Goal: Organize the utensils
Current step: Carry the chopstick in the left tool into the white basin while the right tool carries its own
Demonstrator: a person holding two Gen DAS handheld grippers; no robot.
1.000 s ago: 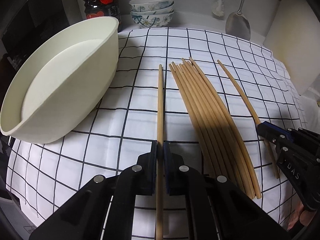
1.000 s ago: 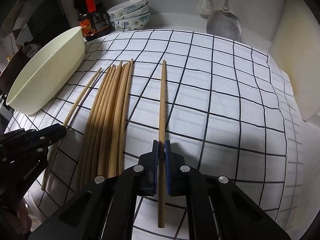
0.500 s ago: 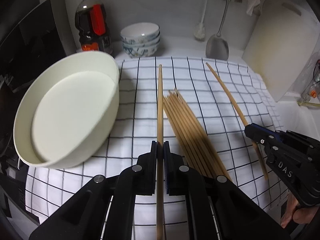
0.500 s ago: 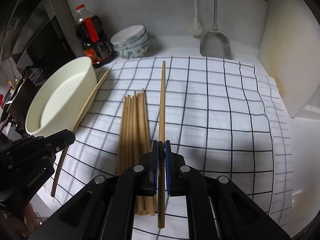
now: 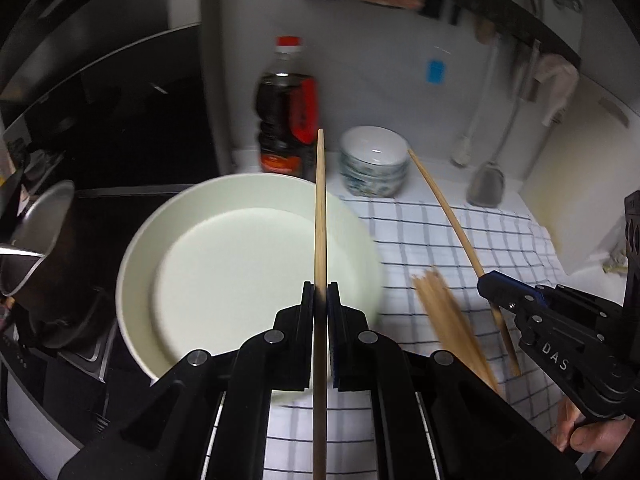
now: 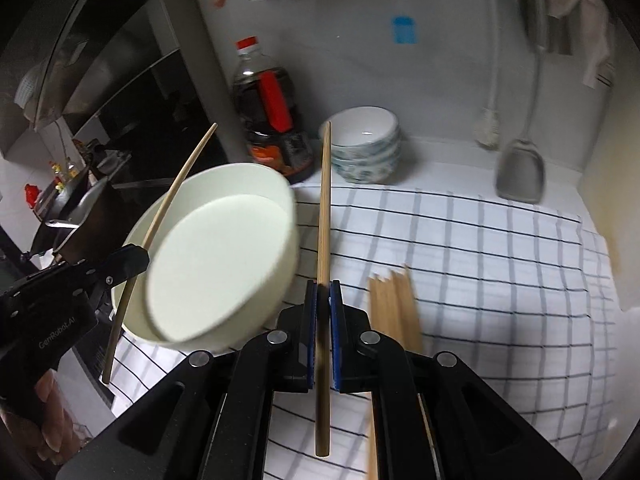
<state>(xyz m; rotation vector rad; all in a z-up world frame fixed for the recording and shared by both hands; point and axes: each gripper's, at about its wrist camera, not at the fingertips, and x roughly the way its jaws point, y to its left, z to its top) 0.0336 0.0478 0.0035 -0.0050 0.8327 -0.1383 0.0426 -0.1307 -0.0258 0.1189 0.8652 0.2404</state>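
Observation:
My left gripper (image 5: pixel 320 296) is shut on one wooden chopstick (image 5: pixel 319 208), held in the air over the right side of the cream bowl (image 5: pixel 224 264). My right gripper (image 6: pixel 323 292) is shut on a second chopstick (image 6: pixel 325 200), raised above the checked cloth (image 6: pixel 480 248) just right of the bowl (image 6: pixel 216 264). Each view shows the other gripper from the side: the right one (image 5: pixel 486 280) with its chopstick (image 5: pixel 444 204), the left one (image 6: pixel 140 256) with its chopstick (image 6: pixel 176 188). A bundle of several chopsticks (image 5: pixel 448 312) (image 6: pixel 394 304) lies on the cloth.
A dark sauce bottle (image 5: pixel 286 120) and stacked patterned bowls (image 5: pixel 374 168) stand at the back wall. A metal spatula (image 5: pixel 486 188) hangs at the right. A metal pot (image 5: pixel 36 240) sits left of the cream bowl, by a dark stove area.
Both grippers have risen off the cloth with their chopsticks and shifted left toward the cream bowl. The bundle stays on the cloth.

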